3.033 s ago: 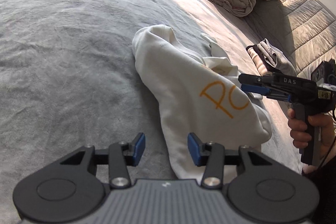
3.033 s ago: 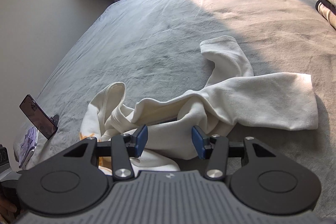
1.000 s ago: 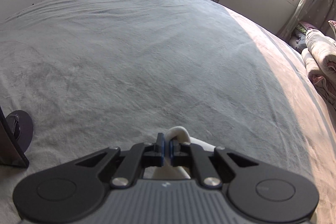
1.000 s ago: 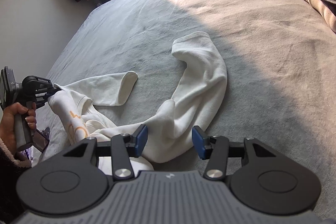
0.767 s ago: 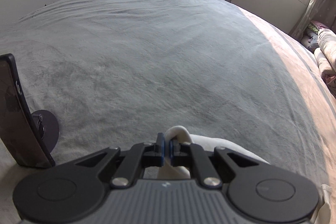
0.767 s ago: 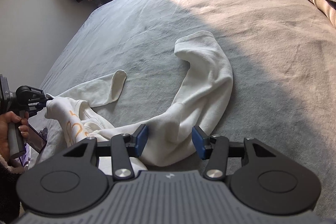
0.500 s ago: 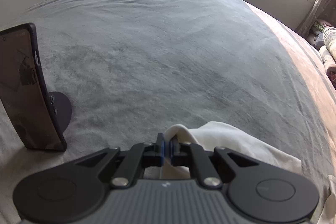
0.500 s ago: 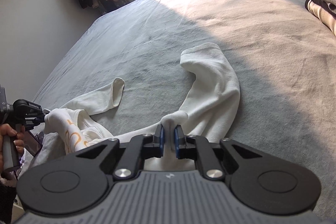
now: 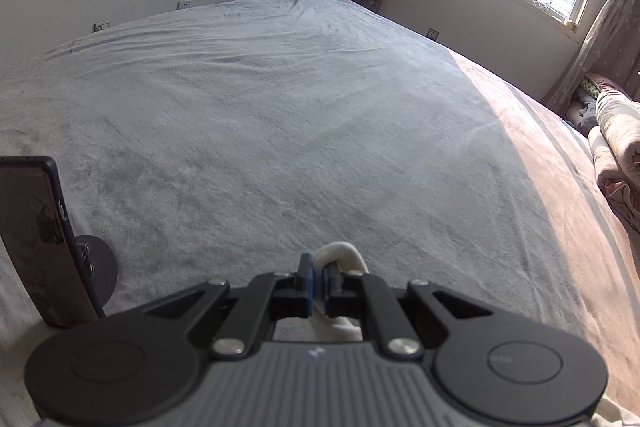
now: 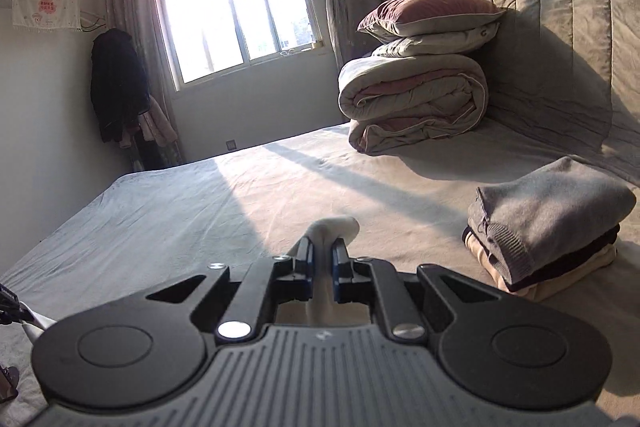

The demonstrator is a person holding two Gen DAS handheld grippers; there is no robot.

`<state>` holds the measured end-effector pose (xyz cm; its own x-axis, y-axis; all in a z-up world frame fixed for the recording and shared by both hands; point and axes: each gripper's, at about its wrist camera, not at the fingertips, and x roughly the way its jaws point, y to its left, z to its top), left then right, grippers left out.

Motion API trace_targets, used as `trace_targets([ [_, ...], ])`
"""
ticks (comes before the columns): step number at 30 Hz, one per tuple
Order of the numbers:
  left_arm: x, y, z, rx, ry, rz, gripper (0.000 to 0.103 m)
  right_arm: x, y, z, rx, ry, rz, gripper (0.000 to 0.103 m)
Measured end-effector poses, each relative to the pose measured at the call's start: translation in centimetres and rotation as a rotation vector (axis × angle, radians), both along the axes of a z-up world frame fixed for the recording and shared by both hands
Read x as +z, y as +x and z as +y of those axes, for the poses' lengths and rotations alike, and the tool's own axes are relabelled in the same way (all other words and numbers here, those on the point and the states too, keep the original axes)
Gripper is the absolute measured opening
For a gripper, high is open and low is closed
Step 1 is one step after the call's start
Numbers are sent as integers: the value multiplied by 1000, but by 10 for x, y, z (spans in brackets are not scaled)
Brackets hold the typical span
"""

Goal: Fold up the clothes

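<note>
Now my left gripper [image 9: 318,281] and right gripper [image 10: 322,261] each pinch a fold of the cream cotton sweatshirt [image 10: 334,227], lifted above the wide grey plush bed [image 9: 280,115].

sunlit window [image 10: 236,7] beyond grey bed [image 9: 280,115]

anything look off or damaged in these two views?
Only the phone propped on a stand at the left of the bed: its screen seems to show crack-like lines, possibly reflections. Both grippers, left and right, are shut on bunched white sweatshirt fabric; folded pile looks tidy.
</note>
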<state>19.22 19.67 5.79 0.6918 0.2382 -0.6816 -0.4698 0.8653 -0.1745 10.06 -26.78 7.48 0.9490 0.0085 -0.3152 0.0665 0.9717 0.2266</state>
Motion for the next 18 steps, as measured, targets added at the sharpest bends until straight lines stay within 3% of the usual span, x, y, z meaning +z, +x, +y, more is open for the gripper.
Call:
trace_targets([
  [7,24,39,-18,-8,50,-79,4,16,51,-17,-76,-136,-41,10],
  [12,28,63,-30,-9,96,-130,4,2,76,-16,-99,-171,-14,10],
  [18,13,86,-41,-13,127,-133,4,-19,106,-13,-117,-219,29,10],
])
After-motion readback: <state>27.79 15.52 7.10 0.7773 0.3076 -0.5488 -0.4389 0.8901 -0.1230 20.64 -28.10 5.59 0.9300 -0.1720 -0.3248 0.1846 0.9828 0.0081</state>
